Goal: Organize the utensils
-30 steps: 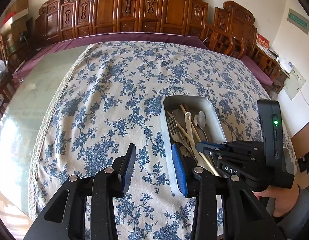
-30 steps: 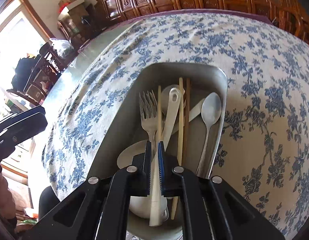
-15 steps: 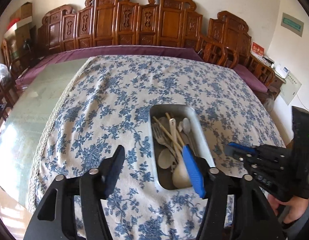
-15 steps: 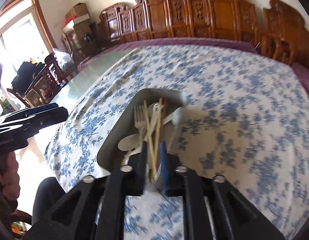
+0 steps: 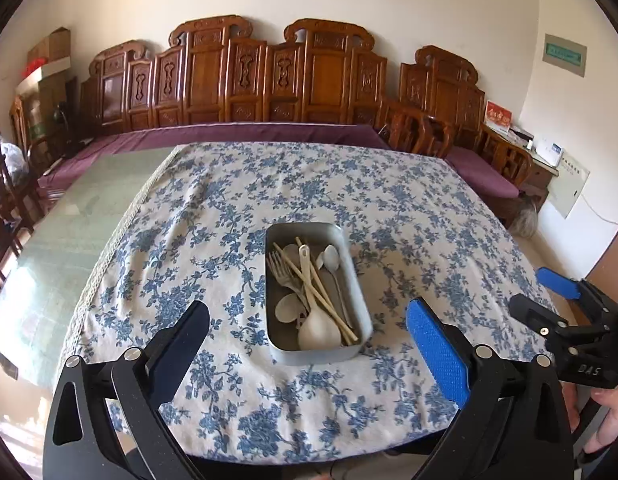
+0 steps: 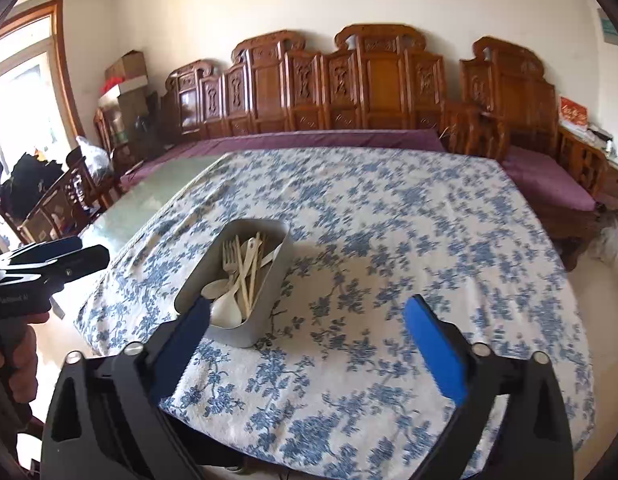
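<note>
Both my tools hang empty, left gripper (image 5: 309, 320) and right gripper (image 6: 309, 312) with ribbed blue pads spread wide. Beyond them, a rounded metal tin (image 5: 351, 354) on the floral tablecloth (image 5: 409, 208) holds forks (image 5: 277, 266), chopsticks (image 5: 309, 280) and a white plastic spoon (image 5: 319, 334); carved wooden chairs (image 5: 325, 76) line the far wall.

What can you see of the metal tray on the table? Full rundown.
The metal tray is a grey, dull-finished rectangular tin with rounded corners and upright walls, sitting flat on the blue floral tablecloth. It holds forks, chopsticks, metal spoons and white spoons, piled loosely lengthwise. Neither claw touches it.
</note>
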The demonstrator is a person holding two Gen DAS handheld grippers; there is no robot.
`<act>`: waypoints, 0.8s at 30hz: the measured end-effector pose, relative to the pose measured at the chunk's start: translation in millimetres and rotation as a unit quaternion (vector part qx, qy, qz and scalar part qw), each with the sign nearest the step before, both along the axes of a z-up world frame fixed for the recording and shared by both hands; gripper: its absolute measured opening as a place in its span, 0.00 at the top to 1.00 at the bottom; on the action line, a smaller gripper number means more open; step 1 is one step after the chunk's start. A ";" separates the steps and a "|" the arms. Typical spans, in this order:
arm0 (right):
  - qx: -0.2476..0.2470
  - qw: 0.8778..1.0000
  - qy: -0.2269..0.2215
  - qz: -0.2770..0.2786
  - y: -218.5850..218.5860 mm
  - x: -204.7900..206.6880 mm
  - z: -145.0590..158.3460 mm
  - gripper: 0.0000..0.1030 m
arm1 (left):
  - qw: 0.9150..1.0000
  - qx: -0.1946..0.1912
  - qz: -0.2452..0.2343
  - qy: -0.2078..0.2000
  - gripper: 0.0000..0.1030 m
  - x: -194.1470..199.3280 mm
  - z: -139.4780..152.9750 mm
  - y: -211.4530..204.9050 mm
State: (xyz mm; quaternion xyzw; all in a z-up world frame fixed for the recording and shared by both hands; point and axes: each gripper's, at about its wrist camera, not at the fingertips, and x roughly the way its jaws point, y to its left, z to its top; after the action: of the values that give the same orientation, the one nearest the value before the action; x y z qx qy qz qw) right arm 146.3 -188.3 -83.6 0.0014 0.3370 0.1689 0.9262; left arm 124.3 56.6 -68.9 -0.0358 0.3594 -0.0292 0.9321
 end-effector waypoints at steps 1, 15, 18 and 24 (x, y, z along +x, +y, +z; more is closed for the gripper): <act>-0.001 1.000 -0.005 -0.005 -3.7 -4.2 4.5 0.03 | 1.000 0.002 0.001 -0.003 0.08 -3.9 3.5 -3.0; 0.013 0.995 -0.094 -0.042 -31.3 -49.6 81.2 0.03 | 0.998 0.019 -0.015 -0.065 0.08 -42.4 69.2 -31.2; 0.009 0.992 -0.116 -0.049 -31.4 -57.4 97.0 0.03 | 0.996 0.019 -0.016 -0.081 0.08 -46.9 82.3 -34.2; 0.003 0.987 -0.147 -0.060 -33.3 -69.3 119.2 0.03 | 0.992 0.032 -0.013 -0.125 0.08 -63.0 113.8 -44.2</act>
State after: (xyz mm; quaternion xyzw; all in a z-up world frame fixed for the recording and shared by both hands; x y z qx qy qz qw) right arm 77.0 -221.6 35.6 -0.0002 0.1959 0.1125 0.9742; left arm 61.4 12.3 44.9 0.0023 0.2411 -0.0340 0.9699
